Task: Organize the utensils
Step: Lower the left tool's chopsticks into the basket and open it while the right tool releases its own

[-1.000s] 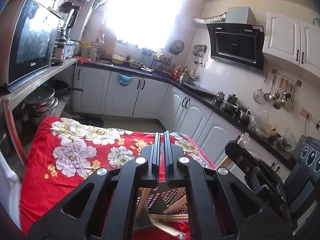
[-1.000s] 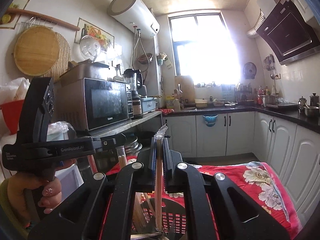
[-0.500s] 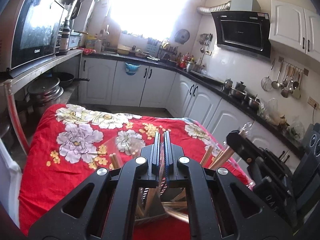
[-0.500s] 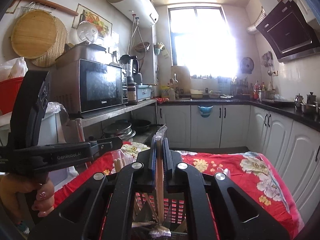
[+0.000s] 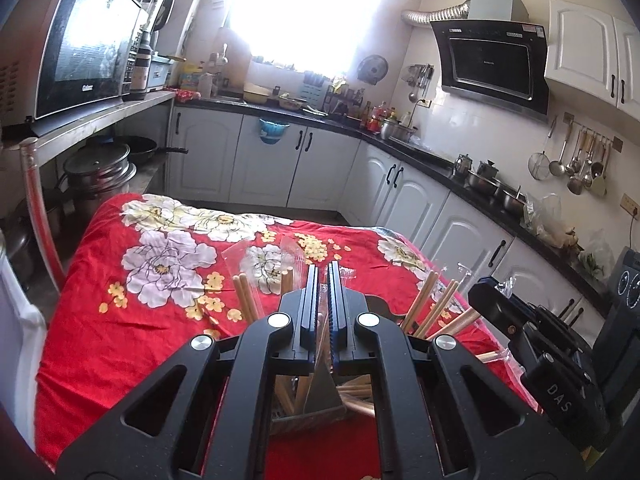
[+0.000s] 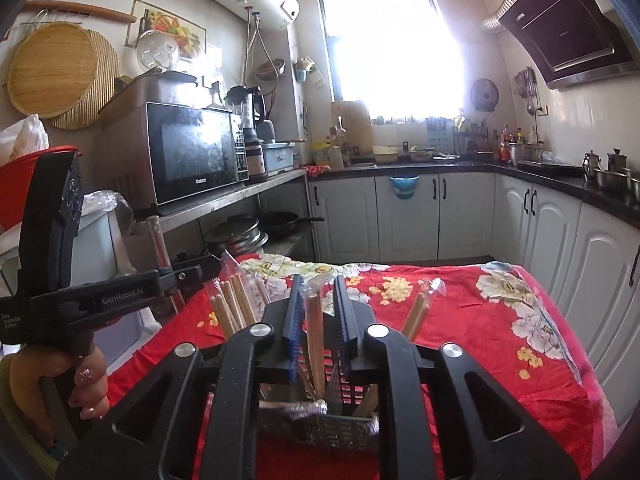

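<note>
basket (image 6: pixel 320 432): base and near wall hidden behind right gripper (image 6: pixel 318 312) | chopsticks (image 6: pixel 314 340): lower ends in basket too dark to tell | left gripper (image 5: pixel 322 300): hides basket middle | window behind basket: glare, details unreadable

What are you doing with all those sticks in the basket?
A person holds a gripper in each hand over a utensil basket on the red flowered cloth. The right gripper stands open around a plastic-wrapped pair of chopsticks standing in the basket. The left gripper hovers nearly shut above it, holding nothing. More wrapped chopsticks lean inside.
</note>
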`<state>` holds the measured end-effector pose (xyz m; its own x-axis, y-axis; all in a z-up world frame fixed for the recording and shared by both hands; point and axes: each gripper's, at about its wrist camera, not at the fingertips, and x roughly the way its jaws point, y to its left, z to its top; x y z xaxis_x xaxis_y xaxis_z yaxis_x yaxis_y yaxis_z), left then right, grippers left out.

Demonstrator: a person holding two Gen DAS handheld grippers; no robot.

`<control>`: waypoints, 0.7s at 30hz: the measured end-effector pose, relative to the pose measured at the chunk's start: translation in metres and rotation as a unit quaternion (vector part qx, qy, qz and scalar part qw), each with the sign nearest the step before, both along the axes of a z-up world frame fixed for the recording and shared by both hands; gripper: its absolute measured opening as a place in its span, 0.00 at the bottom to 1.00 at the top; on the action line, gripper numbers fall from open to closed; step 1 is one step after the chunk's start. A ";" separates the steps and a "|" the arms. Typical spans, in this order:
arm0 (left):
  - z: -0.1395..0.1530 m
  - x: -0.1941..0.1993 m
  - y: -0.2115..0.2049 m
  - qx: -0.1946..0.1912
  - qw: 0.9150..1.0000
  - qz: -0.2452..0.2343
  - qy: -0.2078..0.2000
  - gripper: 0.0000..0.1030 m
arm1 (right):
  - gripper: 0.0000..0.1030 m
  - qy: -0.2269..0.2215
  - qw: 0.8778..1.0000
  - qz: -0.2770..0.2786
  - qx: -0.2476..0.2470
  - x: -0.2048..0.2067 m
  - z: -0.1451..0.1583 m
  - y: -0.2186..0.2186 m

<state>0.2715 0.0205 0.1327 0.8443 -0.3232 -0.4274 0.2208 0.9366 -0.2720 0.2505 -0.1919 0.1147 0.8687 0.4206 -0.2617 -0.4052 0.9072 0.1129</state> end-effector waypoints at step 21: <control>0.000 -0.030 0.017 -0.012 1.000 0.015 0.013 0.41 | 0.39 0.021 1.000 -0.004 -0.011 -0.008 0.003 -0.007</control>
